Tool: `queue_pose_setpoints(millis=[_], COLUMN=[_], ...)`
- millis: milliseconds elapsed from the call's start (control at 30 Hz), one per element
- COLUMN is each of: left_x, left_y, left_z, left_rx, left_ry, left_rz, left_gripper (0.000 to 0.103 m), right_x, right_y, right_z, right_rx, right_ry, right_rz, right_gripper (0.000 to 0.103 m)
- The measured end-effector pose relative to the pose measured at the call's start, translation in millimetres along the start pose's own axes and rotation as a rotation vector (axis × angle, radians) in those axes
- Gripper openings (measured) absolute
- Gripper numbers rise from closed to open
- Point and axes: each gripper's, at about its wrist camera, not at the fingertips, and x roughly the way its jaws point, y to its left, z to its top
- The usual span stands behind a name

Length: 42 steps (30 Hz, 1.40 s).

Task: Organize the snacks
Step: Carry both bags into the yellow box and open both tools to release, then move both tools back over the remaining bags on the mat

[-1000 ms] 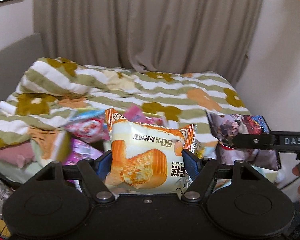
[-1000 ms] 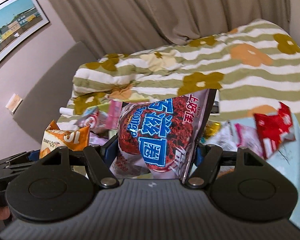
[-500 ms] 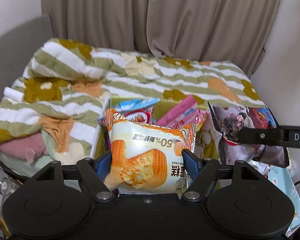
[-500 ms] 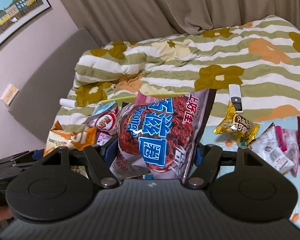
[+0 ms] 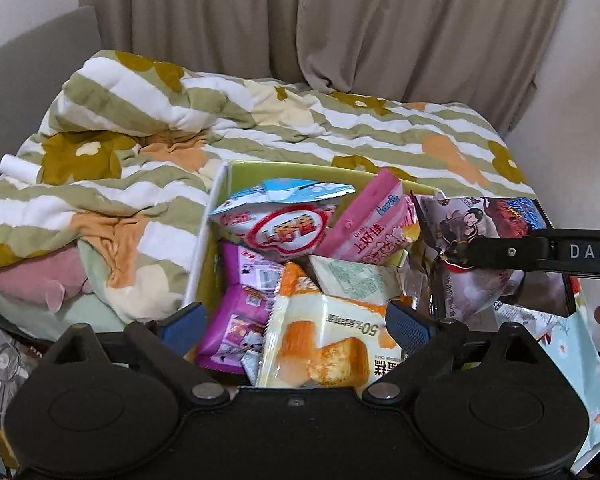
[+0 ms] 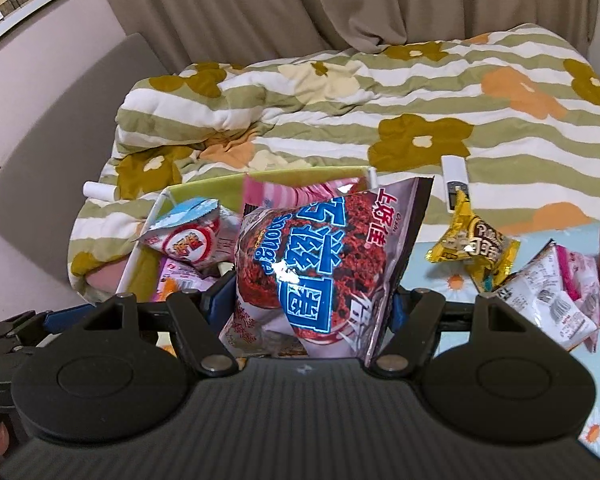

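Below, the left gripper [image 5: 296, 320] hangs over the crowded green bin [image 5: 320, 170], jaws opening, pads clear of the orange cake packet [image 5: 324, 348] lying inside. Rightward, the right gripper [image 6: 314, 304] pinches a red-and-blue sponge-snack bag [image 6: 324, 264] upright above the bin's near edge.

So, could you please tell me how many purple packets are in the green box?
2 purple packets: one partly under the red-and-white bag, one nearer the camera, beside the cake packet. Others may be buried.

Lower edge of cake packet [image 5: 324, 344] hidden behind left gripper [image 5: 296, 322] body; box [image 5: 300, 168] floor buried under packets; remote [image 6: 455, 184] buttons unreadable.
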Motion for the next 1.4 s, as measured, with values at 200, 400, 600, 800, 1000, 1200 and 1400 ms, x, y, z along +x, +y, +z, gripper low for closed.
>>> queue_pose_setpoints(millis=[200,400,600,800,1000,1200,1400], left_x=[-7,-8,-6,-10,-27,-49,-62], left_y=[5,4,1,0,-5,-13,-33], left_z=[4,7,0,-4,-3,-5,-3], left_rx=[-0.028,-0.034,-0.006,-0.007,0.019,0.062,0.111], left_ry=[-0.013,-0.025,-0.016,-0.02,-0.06,-0.117,-0.152], left_rz=[0.036,0.067,0.094,0.08,0.082,0.086,0.024], left_gripper=[0.098,0.098,0.098,0.098,0.098,0.098,0.098], right_x=[6,22,21,14,-3,-31,-70], right_y=[7,7,5,4,5,6,-11], right_z=[15,24,12,3,-2,-8,-15], right_rx=[-0.015,0.021,-0.005,-0.023,-0.015,-0.01,0.024], right_ry=[0.008,0.016,-0.02,-0.021,-0.039,-0.077,-0.151], right_rz=[0.049,0.081,0.066,0.051,0.073,0.067,0.018], right_gripper=[0.087,0.103,0.103,0.103,0.103,0.103,0.103])
